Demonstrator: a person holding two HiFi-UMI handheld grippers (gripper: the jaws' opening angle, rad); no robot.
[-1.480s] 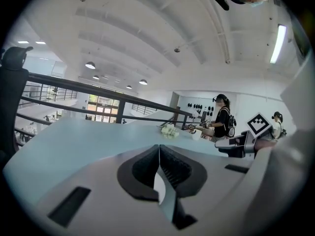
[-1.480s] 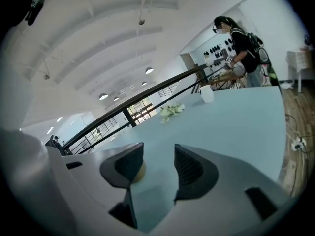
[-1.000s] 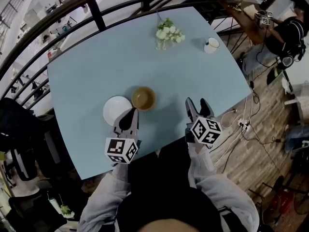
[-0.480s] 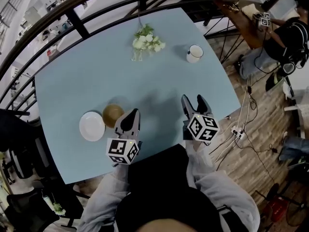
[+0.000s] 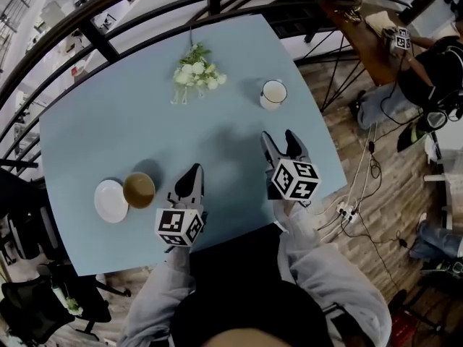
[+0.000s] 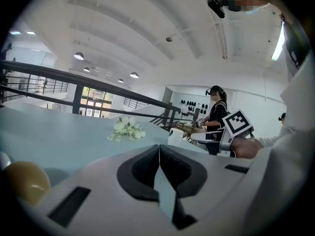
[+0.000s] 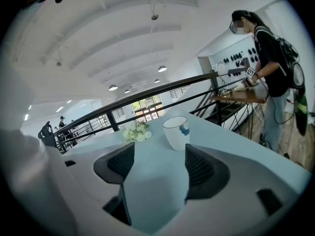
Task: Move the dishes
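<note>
A white plate [image 5: 110,200] lies near the left edge of the light blue table [image 5: 145,114], touching a brown bowl [image 5: 139,189] on its right. The bowl's yellowish side [image 6: 23,180] shows at the lower left of the left gripper view. A white cup with a blue mark [image 5: 273,93] [image 7: 176,132] stands toward the far right. My left gripper [image 5: 190,178] [image 6: 158,166] is shut and empty, just right of the bowl. My right gripper [image 5: 281,142] [image 7: 158,162] is open and empty, short of the cup, which stands ahead between its jaws.
A bunch of white flowers [image 5: 194,71] [image 7: 136,131] lies at the table's far side. A dark railing [image 5: 137,16] runs behind the table. A person in black [image 7: 269,68] stands at a wooden desk [image 5: 362,31] to the right; cables [image 5: 354,201] trail over the wood floor.
In the head view the table and dishes have slid left and down as the view shifts. Both grippers have stayed low in the frame; the cup now sits just ahead of the right one.
</note>
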